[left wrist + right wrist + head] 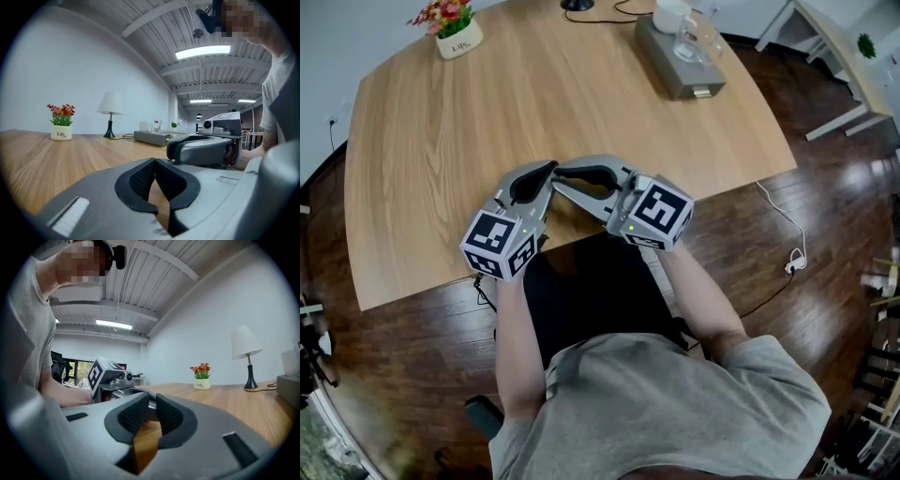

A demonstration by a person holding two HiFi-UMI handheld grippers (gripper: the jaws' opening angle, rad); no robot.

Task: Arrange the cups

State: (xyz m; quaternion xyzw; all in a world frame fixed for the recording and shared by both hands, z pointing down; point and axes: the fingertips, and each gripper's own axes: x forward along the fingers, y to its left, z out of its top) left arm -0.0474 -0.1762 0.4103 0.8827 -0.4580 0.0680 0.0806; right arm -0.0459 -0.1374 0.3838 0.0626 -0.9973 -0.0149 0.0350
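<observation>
Two to sort: white mug (671, 14) and glass cup (698, 42), far right on grey tray (670, 77), well apart from both tools. Likely light, rigid, breakable (glass probably slick); grab at handle or rim. Left gripper (547, 170) and right gripper (561, 176) clenched on nothing, tips nearly meeting at near table (581, 103) edge.

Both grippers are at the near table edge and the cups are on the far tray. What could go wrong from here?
The clear glass cup stands close beside the white ceramic mug on the grey rectangular tray, so gripping one may knock the other. That tray lies near the right edge of the wooden table; a shove could tip it off. The left gripper and right gripper, both shut and empty, sit tip to tip and could clash moving off.
</observation>
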